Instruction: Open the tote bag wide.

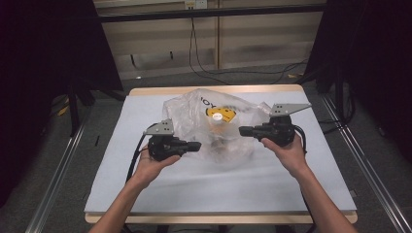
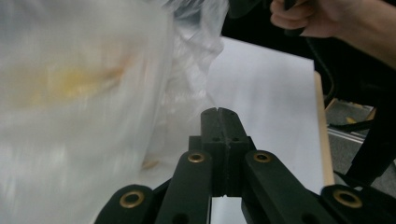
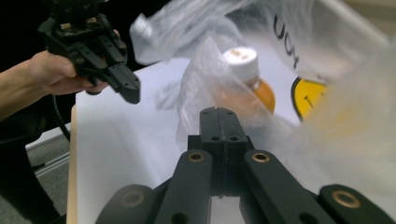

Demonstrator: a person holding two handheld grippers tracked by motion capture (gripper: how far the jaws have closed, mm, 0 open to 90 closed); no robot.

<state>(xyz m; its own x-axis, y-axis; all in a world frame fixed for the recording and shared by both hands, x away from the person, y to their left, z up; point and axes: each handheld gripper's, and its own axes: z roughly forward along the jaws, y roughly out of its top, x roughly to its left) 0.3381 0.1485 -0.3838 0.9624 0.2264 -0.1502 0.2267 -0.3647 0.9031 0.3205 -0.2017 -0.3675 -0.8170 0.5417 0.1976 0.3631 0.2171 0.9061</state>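
While closed, left gripper (image 1: 196, 145) and right gripper (image 1: 244, 130) flank plastic bag (image 1: 194, 109) mid-table.

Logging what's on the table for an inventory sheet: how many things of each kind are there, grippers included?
Clear plastic bag: 1
Bottle with white cap and orange contents, inside the bag: 1
Hand-held grippers: 2, left gripper and right gripper
Total: 4

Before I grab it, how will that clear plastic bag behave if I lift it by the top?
The plastic bag looks thin and crumpled, so it will probably be floppy and slippery in a claw. A capped bottle of orange liquid sits inside, so the weight will likely sag and swing low. Both claws look shut beside it.
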